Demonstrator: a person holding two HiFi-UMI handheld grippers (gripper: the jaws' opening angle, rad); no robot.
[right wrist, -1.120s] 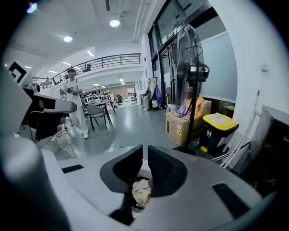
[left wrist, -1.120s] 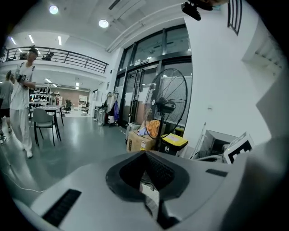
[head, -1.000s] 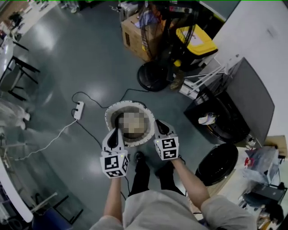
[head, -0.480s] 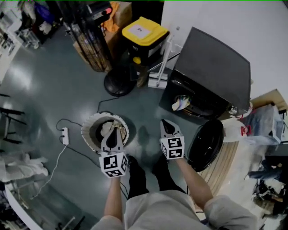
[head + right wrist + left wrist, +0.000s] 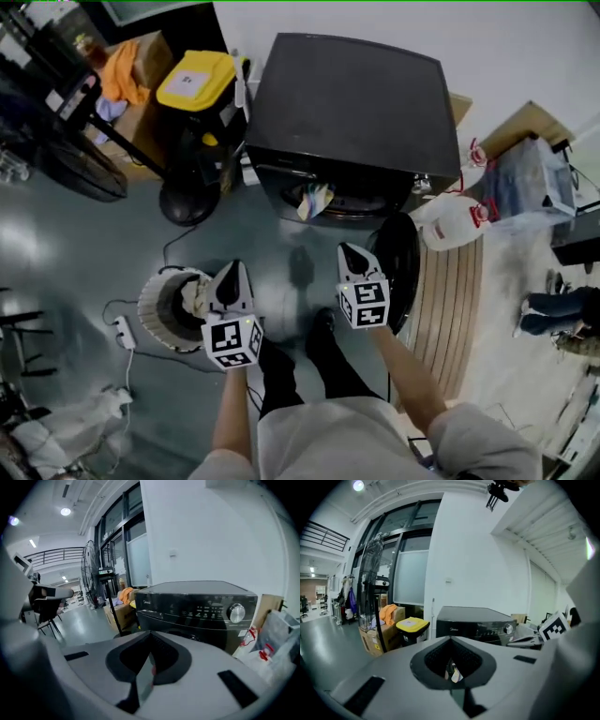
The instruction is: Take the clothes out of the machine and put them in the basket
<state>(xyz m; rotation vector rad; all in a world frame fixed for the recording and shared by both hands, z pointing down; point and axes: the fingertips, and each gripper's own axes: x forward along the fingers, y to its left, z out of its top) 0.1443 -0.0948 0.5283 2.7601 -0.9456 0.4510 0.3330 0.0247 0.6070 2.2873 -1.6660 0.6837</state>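
Both grippers have swung off the basket point(image 5: 150, 314), which sat between them a second ago. It now lies at the left gripper point(image 5: 232, 268), partly behind it, with the washing machine point(image 5: 347, 112) dead ahead. Left gripper's jaws are together, nothing held. Right gripper point(image 5: 349, 249) is the same: jaws together, empty.

Machine is black and boxy with a matte top. Its glossy front panel has a silver round dial point(image 5: 236, 612) and a row of small icons; the brand mark is too small to read. Its round dark door point(image 5: 401, 272) stands open on the right. A light multicolour garment point(image 5: 314, 200) hangs over the drum's lip.

Basket is round and white with a ribbed wall, pale clothes point(image 5: 192, 295) inside.

- Yellow-lidded bin point(image 5: 195, 80) left of the machine; white label on the lid, print unreadable.
- Cardboard box point(image 5: 150, 61) with orange cloth point(image 5: 117, 70) on it.
- White plastic jug point(image 5: 448, 225) right of the machine, red cap and red label, text unreadable, beside a slatted wooden mat point(image 5: 450, 309).
- Marker cubes carry black-and-white square patterns.
- White power strip point(image 5: 123, 331) on the glossy grey floor point(image 5: 56, 234).
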